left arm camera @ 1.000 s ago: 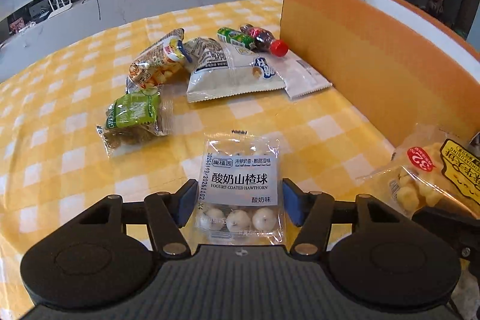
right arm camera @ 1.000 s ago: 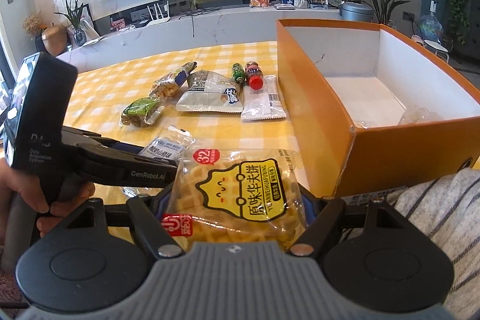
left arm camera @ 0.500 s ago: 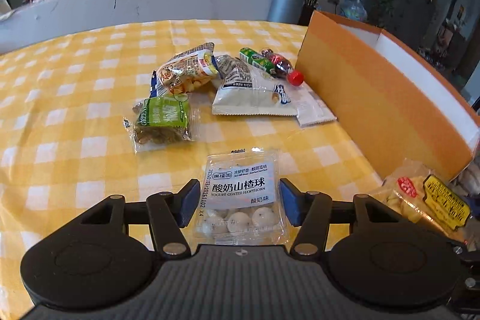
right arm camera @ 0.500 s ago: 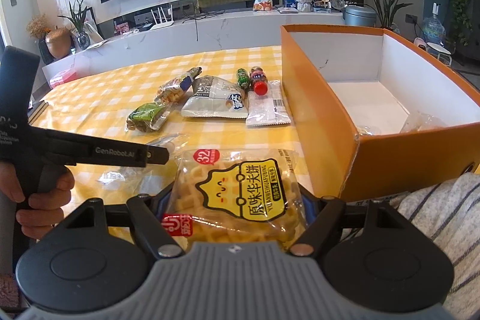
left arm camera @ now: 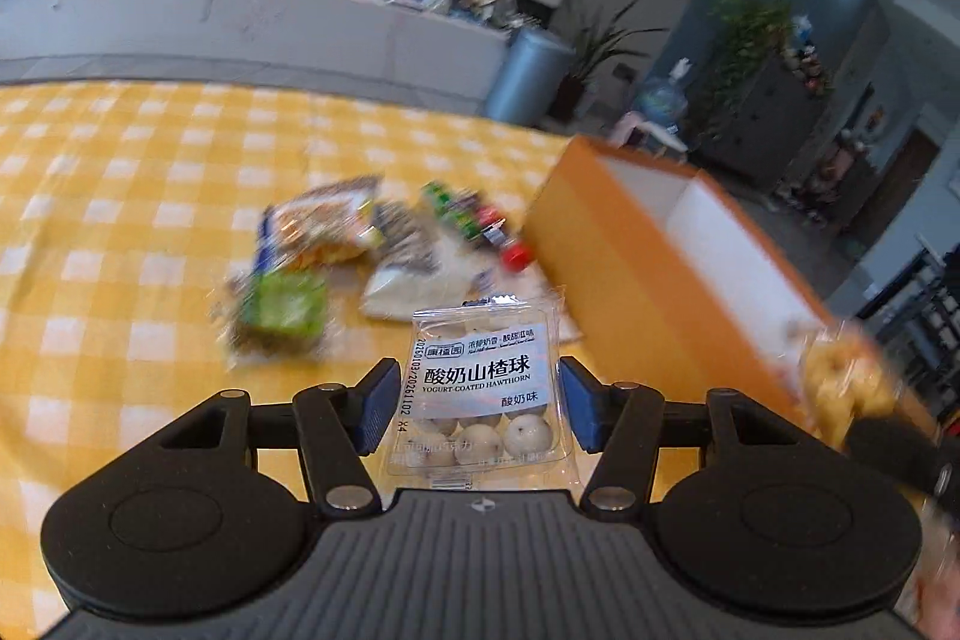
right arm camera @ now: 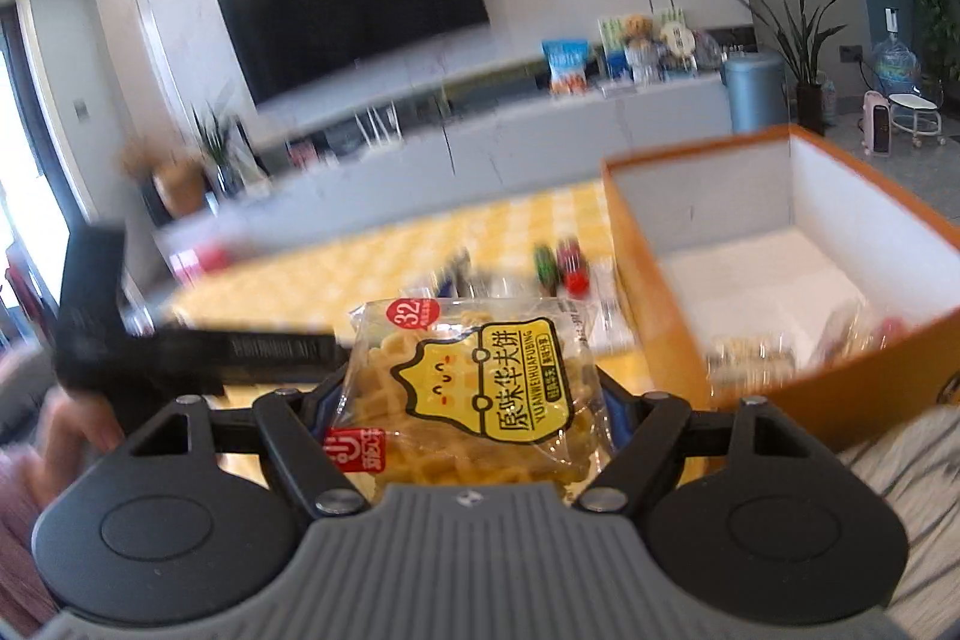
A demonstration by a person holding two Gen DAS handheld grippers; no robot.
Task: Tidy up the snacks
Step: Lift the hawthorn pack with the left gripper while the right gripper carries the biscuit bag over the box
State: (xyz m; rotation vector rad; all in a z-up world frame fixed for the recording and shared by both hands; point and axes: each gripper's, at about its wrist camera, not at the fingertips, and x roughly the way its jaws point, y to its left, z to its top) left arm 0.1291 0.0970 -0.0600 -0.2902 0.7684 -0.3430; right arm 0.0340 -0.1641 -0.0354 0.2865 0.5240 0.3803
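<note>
My left gripper (left arm camera: 477,400) is shut on a clear packet of yogurt-coated hawthorn balls (left arm camera: 480,382), held above the yellow checked table (left arm camera: 120,220). My right gripper (right arm camera: 468,400) is shut on a yellow waffle packet (right arm camera: 480,382), also lifted off the table; this packet shows blurred at the right edge of the left wrist view (left arm camera: 840,388). The open orange box (right arm camera: 840,382) stands to the right of both grippers, with a few packets (right arm camera: 750,346) lying inside near its front wall. In the left wrist view the orange box (left arm camera: 630,292) lies ahead to the right.
More snacks lie on the cloth ahead: a green packet (left arm camera: 282,307), an orange-printed bag (left arm camera: 324,226), a white bag (left arm camera: 414,274) and small bottles (left arm camera: 474,214) beside the box. A hand (right arm camera: 66,436) holds the left tool at the left. A striped sleeve (right arm camera: 900,460) sits low right.
Both grippers have risen with their packets still gripped. The left view has rolled and swung toward the box; the right view has tilted up, showing more of the room.
</note>
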